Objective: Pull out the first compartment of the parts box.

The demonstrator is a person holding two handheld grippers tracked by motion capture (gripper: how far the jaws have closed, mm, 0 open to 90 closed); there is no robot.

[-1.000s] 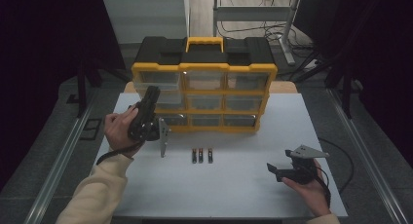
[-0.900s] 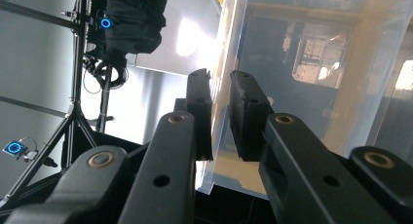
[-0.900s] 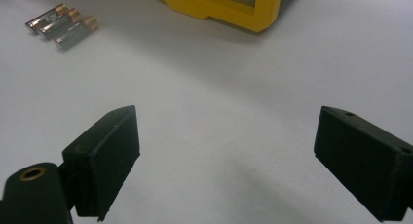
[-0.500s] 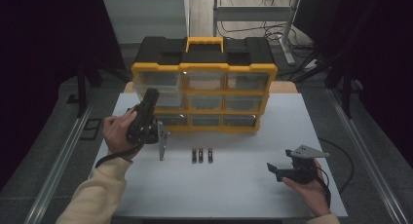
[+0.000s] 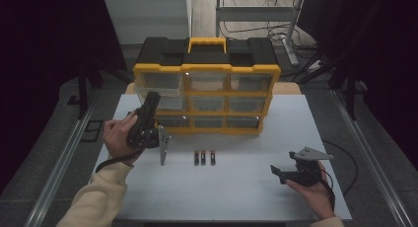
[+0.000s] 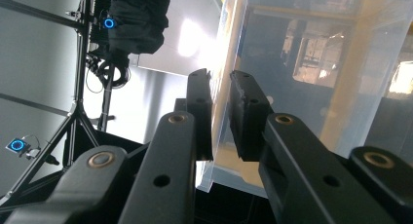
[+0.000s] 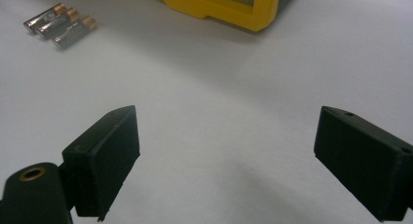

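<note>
Clear drawer (image 6: 311,78) front, contents blurred, pinched in left hand-held gripper (image 6: 221,117); right (image 7: 226,160) wide open.

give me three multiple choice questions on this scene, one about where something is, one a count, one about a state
1. Where do the batteries lie?
A. on the white table in front of the drawer cabinet
B. on top of the cabinet
C. in the right gripper

2. How many batteries are there?
A. one
B. three
C. five

3. How do the jaws of the right gripper stand?
A. closed on a battery
B. closed on a drawer
C. wide open with nothing between them

Answers:
1. A, the high view shows them side by side on the table, just in front of the yellow cabinet.
2. B, three can be counted in the high view and in the right gripper view.
3. C, the right gripper view shows its two jaws far apart over bare table, while the left gripper pinches the wall of a clear drawer.
</note>
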